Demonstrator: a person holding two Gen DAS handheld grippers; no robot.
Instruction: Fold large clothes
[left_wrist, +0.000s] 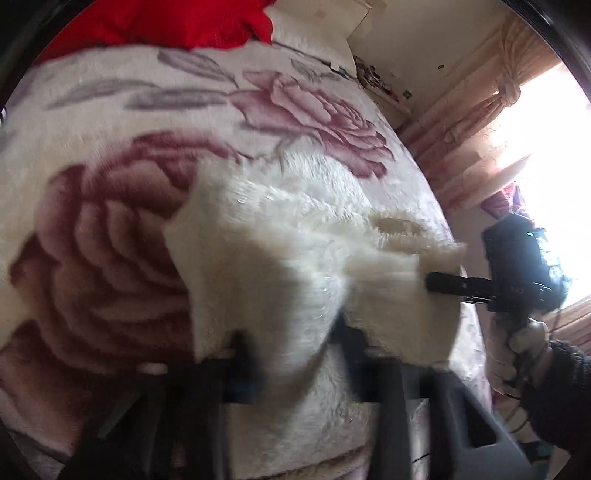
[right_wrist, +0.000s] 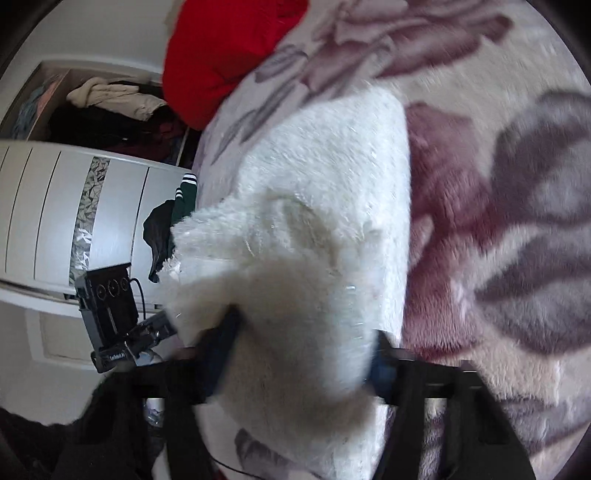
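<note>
A fluffy white garment (left_wrist: 295, 236) lies on a bed covered by a rose-patterned blanket (left_wrist: 103, 236). My left gripper (left_wrist: 291, 343) is shut on the near edge of the garment, fur bulging between its fingers, and lifts it. My right gripper (left_wrist: 428, 282) reaches in from the right and grips the garment's right corner. In the right wrist view the garment (right_wrist: 325, 184) stretches away over the blanket (right_wrist: 498, 221), and the right gripper (right_wrist: 303, 354) is shut on its near end. The left gripper (right_wrist: 162, 325) shows at the left, on the garment's other corner.
A red cloth (left_wrist: 177, 22) lies at the head of the bed. Pink curtains (left_wrist: 480, 122) and a bright window stand to the right. A white wardrobe (right_wrist: 55, 206) with clothes inside and dark clothes (right_wrist: 162, 236) hanging stand beside the bed.
</note>
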